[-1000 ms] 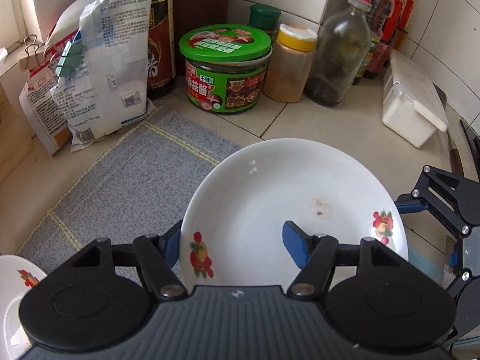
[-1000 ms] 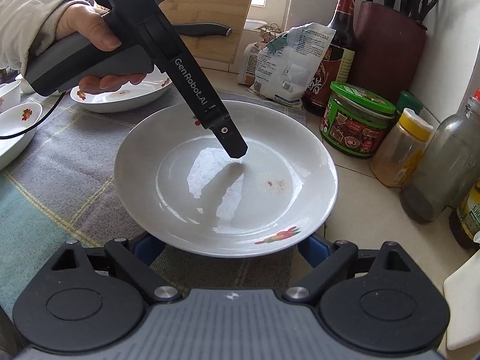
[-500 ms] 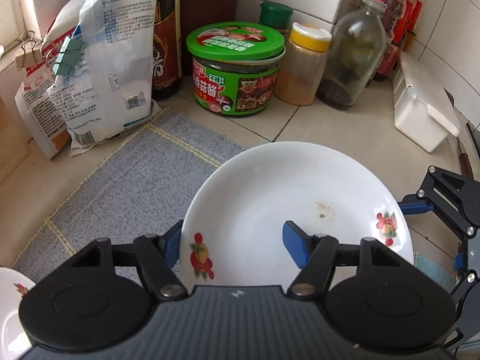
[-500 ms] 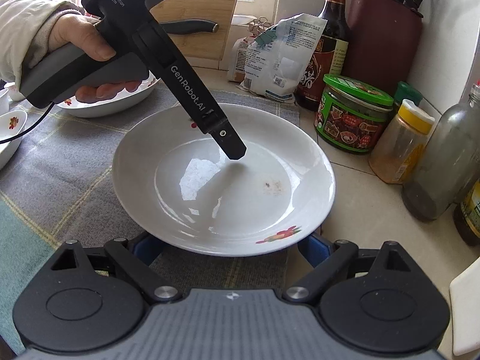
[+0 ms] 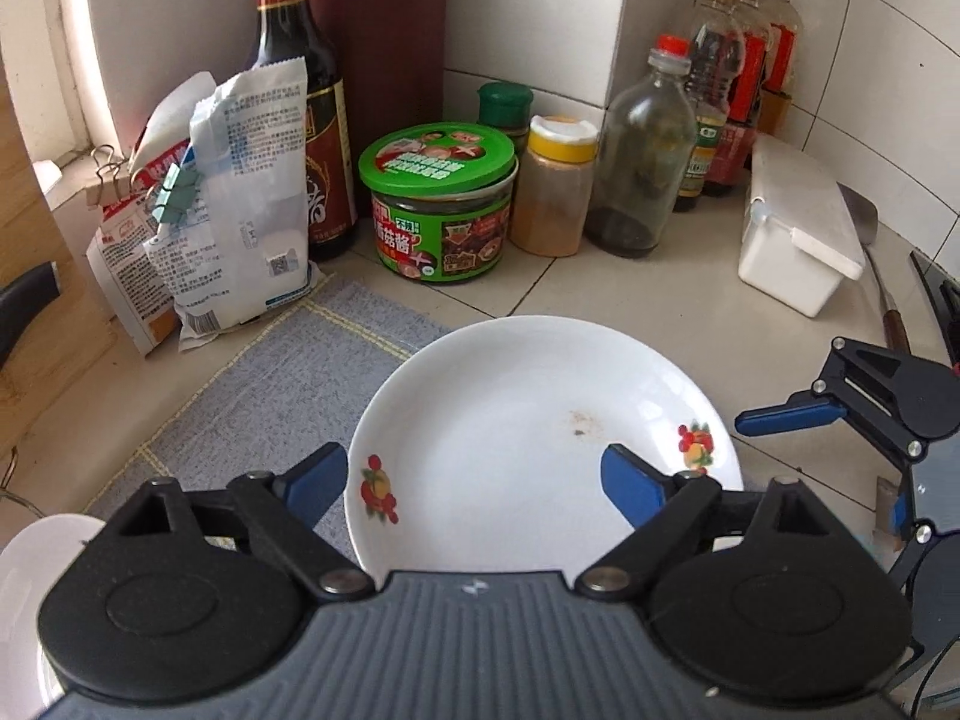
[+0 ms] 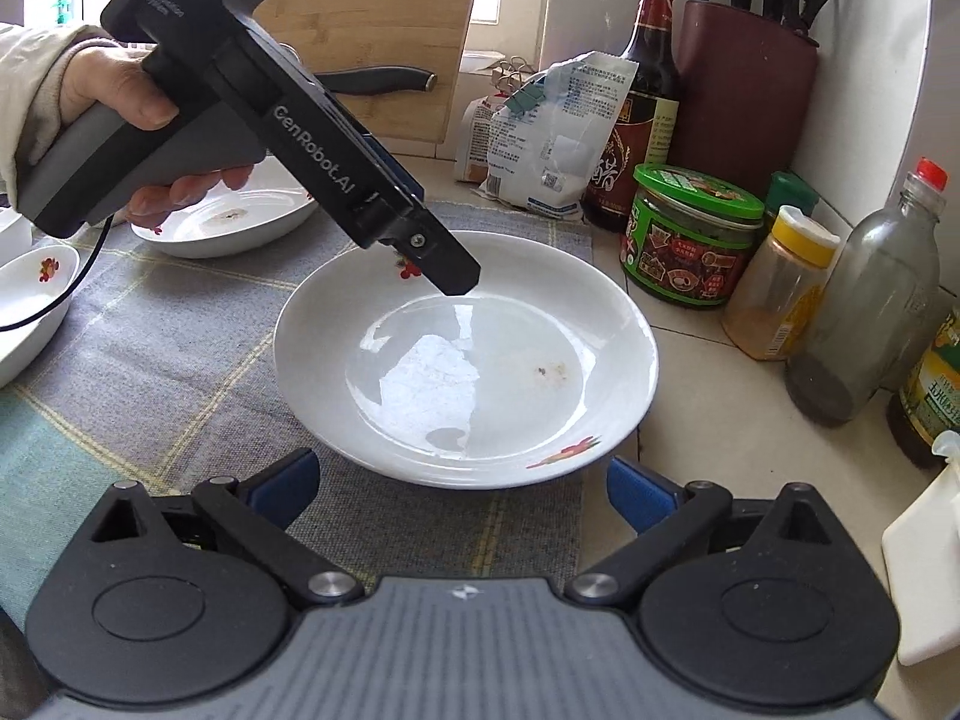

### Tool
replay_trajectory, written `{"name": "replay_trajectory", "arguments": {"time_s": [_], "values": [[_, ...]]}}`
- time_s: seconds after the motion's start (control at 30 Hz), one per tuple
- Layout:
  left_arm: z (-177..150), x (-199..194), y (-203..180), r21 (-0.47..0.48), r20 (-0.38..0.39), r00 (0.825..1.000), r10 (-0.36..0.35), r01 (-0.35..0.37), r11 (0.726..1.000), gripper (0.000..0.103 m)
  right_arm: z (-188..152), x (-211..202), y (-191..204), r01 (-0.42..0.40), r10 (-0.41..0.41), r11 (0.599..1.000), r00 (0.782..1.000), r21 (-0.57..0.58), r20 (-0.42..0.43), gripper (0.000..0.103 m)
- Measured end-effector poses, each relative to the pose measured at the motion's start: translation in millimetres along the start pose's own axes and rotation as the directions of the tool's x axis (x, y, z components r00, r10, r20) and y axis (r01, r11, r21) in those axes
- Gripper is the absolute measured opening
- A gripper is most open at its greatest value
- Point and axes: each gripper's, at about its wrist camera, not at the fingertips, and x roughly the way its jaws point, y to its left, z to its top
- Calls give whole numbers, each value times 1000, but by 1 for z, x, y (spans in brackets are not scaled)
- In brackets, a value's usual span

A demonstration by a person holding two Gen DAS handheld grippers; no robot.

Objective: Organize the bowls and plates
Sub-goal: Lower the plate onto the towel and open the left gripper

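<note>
Left tool [image 5: 474,483]: released, jaws opening; blue pads straddle the near rim of the plate without pressing it.
Right tool [image 6: 462,489]: released, jaws opening wide, just short of the plate's rim, nothing between them.
Left hand [image 6: 138,126]: wraps the grey handle, tool angled steeply down over the plate.
Round white ceramic plate with fruit prints [image 5: 540,450]: lies flat, partly on the grey checked cloth [image 5: 264,384], partly on the tiled bench [image 5: 648,294].
Other dishes: a second white plate [image 6: 228,222] and a small white bowl [image 6: 30,300] sit further left on the cloth.
Beyond the plate: green-lidded jar [image 5: 441,204], yellow-capped spice jar [image 5: 555,186], glass bottle [image 5: 639,162], clipped bags [image 5: 240,204].
</note>
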Motion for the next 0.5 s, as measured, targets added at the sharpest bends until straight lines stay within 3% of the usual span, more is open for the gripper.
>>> {"name": "replay_trajectory", "arguments": {"time_s": [0.23,0.37,0.5], "values": [[-14,-54,-16,-69,74,994,76,-71,995,95,-2,-31,15,23,-24,999,999,22,32,103],[-29,-80,-26,-128,87,995,57,-46,991,95,-5,-46,24,20,-22,999,999,39,41,103],[-51,-106,-43,-180,113,989,93,-71,981,95,-8,-61,35,35,-37,999,999,32,37,103]]}}
